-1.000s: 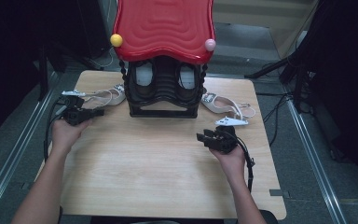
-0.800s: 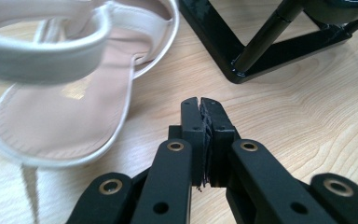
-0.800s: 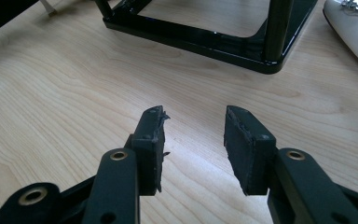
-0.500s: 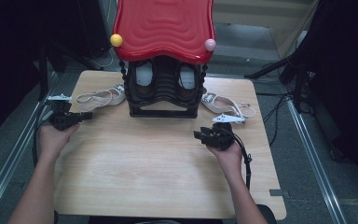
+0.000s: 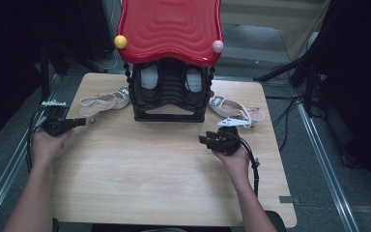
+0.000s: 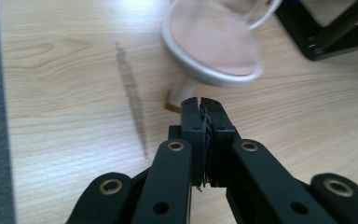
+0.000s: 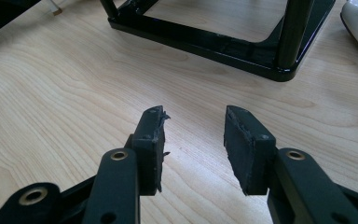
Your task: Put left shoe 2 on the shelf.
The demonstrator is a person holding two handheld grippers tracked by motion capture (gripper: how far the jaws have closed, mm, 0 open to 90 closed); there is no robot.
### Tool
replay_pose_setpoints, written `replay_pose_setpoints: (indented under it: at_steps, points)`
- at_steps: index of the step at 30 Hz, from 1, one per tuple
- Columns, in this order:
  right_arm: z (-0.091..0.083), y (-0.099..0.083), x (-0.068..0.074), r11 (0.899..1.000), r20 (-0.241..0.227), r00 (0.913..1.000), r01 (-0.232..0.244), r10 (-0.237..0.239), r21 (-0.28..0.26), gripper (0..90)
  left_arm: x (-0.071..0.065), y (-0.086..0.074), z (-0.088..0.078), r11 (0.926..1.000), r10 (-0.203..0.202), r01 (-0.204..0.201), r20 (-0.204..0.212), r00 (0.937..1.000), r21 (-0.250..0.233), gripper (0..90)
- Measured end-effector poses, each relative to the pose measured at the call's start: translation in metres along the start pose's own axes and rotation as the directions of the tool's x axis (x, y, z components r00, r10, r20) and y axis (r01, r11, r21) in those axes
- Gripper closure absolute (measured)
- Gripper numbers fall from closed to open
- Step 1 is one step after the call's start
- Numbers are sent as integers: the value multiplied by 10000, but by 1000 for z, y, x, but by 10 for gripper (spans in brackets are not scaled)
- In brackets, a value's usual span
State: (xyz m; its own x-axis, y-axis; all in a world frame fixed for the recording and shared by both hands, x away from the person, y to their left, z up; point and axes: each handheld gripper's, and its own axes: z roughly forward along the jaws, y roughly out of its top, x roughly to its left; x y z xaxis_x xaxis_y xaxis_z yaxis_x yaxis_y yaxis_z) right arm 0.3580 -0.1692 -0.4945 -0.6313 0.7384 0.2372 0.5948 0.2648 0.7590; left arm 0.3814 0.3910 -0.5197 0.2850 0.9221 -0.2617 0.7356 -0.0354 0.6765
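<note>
High view: left gripper [image 5: 79, 122] at the table's [image 5: 140, 188] left edge, just short of the left white sandal [image 5: 104, 102]; no writing legible.
Left gripper view: jaws pressed together, empty, sandal heel [image 6: 213, 46] just ahead.
Right gripper view: right gripper [image 7: 193, 135] jaws apart, empty, facing black rack [image 7: 223, 39].

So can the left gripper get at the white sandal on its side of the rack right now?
Probably yes. The left gripper sits just short of the white sandal, heel end nearest, with bare table between them. Its jaws are shut, though, so they would need to open first.
</note>
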Motion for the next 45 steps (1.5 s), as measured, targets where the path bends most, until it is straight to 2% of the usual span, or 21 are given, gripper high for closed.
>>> replay_pose_setpoints:
  at_steps: [6, 13, 17, 20, 23, 32, 37, 40, 42, 44, 45]
  points:
    - [-2, -3, 1, 10000, 63, 10000, -15, 15, 27, 595, 5, 4, 11, 9999, -118, 119, 32, 9999, -43, 890]
    - [-6, -7, 0, 9999, 164, 9998, -107, 105, 102, 591, 7, 7, 23, 9998, -202, 202, -210, 9996, -14, 889]
    - [-8, -8, -1, 9998, 191, 9997, -151, 148, 126, 591, 5, 9, 25, 9998, -173, 173, -28, 9998, 21, 889]
    - [-8, -8, -2, 9998, 223, 9996, -157, 154, 125, 591, 0, 11, 26, 9998, -80, 78, 85, 9999, 171, 889]
    - [-8, -8, -1, 9998, 198, 9997, -149, 147, 123, 590, -3, 11, 27, 9996, -189, 181, 353, 9992, 226, 887]
    - [-9, -8, -1, 9998, 220, 9996, -162, 160, 103, 588, -22, 12, 32, 9990, 45, -75, 697, 9976, 432, 869]
    - [-9, -8, -1, 9999, 218, 9997, -137, 134, 102, 588, -32, 14, 35, 9994, -91, 61, 863, 9962, 352, 868]
    - [-9, -8, -1, 9999, 226, 9997, -122, 120, 94, 588, -38, 16, 35, 9990, -309, 270, 1141, 9930, 362, 852]
    - [-9, -8, -1, 9999, 229, 9997, -122, 120, 95, 588, -43, 17, 36, 9989, -133, 84, 1054, 9943, 465, 841]
    - [-9, -8, -1, 9999, 234, 9997, -112, 110, 86, 588, -44, 18, 38, 9984, -172, 122, 897, 9958, 559, 812]
    - [-9, -8, -1, 9999, 235, 9997, -115, 112, 102, 588, -44, 18, 39, 9977, -247, 194, 820, 9963, 649, 752]
